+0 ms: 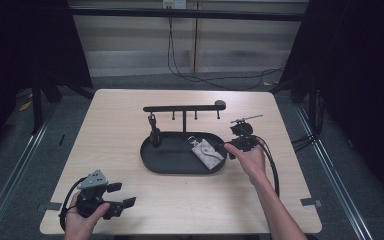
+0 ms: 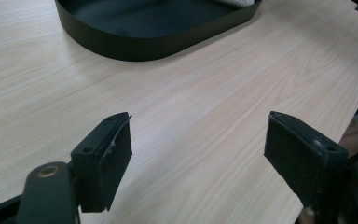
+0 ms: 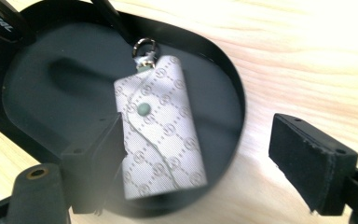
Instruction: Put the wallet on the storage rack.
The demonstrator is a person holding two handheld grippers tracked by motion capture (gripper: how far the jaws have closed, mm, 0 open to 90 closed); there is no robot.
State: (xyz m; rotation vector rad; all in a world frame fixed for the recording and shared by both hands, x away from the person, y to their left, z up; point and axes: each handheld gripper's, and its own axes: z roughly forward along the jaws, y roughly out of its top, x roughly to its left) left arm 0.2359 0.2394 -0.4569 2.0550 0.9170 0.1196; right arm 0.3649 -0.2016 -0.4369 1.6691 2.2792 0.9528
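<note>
Pale wood-grain tabletop (image 1: 130,115) on grey floor (image 1: 10,165), dark curtained room, grey patterned key pouch (image 3: 161,126) lying in black oval tray (image 1: 152,162), right claw (image 3: 193,168) released above it, left claw (image 2: 198,154) released over bare wood.

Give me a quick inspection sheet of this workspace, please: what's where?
Surface: pale wooden table, tape bits at near corners.
Job's things: grey patterned key pouch with metal ring lying in the black oval tray; black hook stand rises from the tray.
Clutter: nothing seen.
Grippers: left gripper open over bare wood; right gripper open above the pouch, not gripping it.
Cables: one trails from each gripper; more hang on the back wall.
Surroundings: grey floor, dark curtains.
</note>
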